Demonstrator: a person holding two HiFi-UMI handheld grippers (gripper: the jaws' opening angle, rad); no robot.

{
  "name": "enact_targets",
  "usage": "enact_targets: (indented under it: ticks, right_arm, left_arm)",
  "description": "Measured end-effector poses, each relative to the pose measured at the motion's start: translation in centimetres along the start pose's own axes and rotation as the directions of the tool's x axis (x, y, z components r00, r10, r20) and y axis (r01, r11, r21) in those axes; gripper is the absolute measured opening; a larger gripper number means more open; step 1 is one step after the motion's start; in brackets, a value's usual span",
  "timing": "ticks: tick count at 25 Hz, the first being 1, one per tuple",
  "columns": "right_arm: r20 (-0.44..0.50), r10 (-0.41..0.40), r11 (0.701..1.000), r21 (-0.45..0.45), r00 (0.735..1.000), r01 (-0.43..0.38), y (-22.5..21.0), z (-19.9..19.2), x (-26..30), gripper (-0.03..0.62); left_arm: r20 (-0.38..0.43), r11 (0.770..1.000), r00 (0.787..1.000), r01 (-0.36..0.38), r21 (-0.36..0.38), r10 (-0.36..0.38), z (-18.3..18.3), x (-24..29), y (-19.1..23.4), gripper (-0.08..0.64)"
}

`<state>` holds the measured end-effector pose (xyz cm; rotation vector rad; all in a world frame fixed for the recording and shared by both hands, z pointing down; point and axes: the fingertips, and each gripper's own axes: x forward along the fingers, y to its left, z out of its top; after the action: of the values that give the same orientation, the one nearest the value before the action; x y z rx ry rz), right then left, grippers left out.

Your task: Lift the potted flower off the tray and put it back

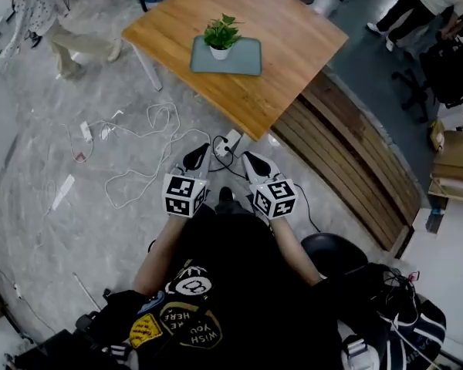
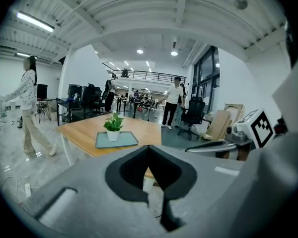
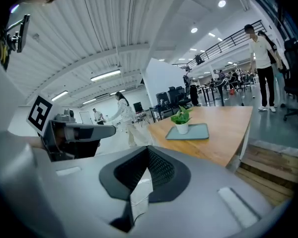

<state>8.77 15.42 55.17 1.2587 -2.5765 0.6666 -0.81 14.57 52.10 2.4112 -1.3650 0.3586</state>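
Note:
A small potted flower [image 1: 221, 37] with green leaves in a white pot stands upright on a grey-green tray [image 1: 248, 60] on the wooden table [image 1: 293, 37]. Both grippers are held close to the person's body, well short of the table's near corner. The left gripper [image 1: 196, 157] has its jaws together, with nothing between them. The right gripper [image 1: 251, 161] is likewise shut and empty. The left gripper view shows the flower [image 2: 113, 125] and tray [image 2: 127, 140] far beyond the closed tips [image 2: 148, 148]. The right gripper view shows the flower [image 3: 181, 119] on the tray [image 3: 199, 132] past its tips [image 3: 148, 148].
White cables and a power strip [image 1: 139, 137] lie on the grey floor left of the table. Stacked wooden planks [image 1: 347, 153] run along the table's right side. A person [image 1: 54, 21] walks at the far left; others stand at the far right [image 1: 417, 6]. Cardboard boxes [image 1: 455, 164] sit right.

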Motion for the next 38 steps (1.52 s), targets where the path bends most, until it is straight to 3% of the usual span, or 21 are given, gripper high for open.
enact_targets:
  ticks: [5,11,14,18,19,23,25,28,30,38]
  right_arm:
    - [-0.024,0.032,0.999,0.001,0.999,-0.032,-3.8,2.7,6.1,0.002]
    - [-0.051,0.029,0.999,0.028,0.998,-0.028,-7.6,4.2,16.1,0.002]
    - [-0.017,-0.004,1.000,0.012,1.000,0.004,-9.6,5.4,22.0,0.002]
    - [0.017,-0.114,0.993,-0.041,0.993,0.114,-13.5,6.1,30.1,0.012]
    - [0.010,-0.133,0.990,-0.038,0.991,0.134,-14.6,5.9,32.1,0.035]
    - [-0.041,-0.185,0.983,-0.004,0.982,0.185,-18.5,4.9,39.8,0.227]
    - [-0.055,-0.233,0.972,-0.012,0.971,0.233,-20.9,4.9,43.0,0.305]
    - [-0.089,-0.285,0.958,-0.029,0.954,0.284,-24.0,4.5,47.0,0.499]
    - [-0.108,-0.306,0.952,-0.033,0.946,0.304,-25.8,4.2,48.9,0.569]
    - [-0.076,-0.305,0.951,-0.068,0.949,0.301,-28.5,5.3,53.3,0.589]
  left_arm:
    - [-0.023,0.999,1.000,-0.018,-0.033,0.017,1.4,4.7,3.1,-0.003]
    - [-0.050,0.997,0.999,-0.023,-0.080,0.019,2.4,9.8,10.5,-0.003]
    - [-0.054,0.997,0.998,-0.011,-0.073,0.007,3.4,13.1,15.1,-0.002]
    - [-0.058,0.998,0.998,0.032,-0.047,-0.035,5.3,17.6,20.8,-0.003]
    - [-0.062,0.998,0.997,0.047,-0.041,-0.049,5.6,18.6,22.0,-0.003]
    - [-0.094,0.996,0.992,0.084,-0.035,-0.087,6.4,21.6,25.9,-0.002]
    - [-0.101,0.996,0.991,0.078,-0.052,-0.083,6.5,22.1,27.4,-0.003]
    - [-0.120,0.994,0.990,0.064,-0.083,-0.074,6.1,22.2,28.9,-0.002]
    - [-0.143,0.994,0.988,0.051,-0.093,-0.064,5.4,22.2,29.6,-0.002]
    - [-0.195,0.987,0.981,-0.026,-0.159,-0.005,3.7,22.2,31.2,-0.003]
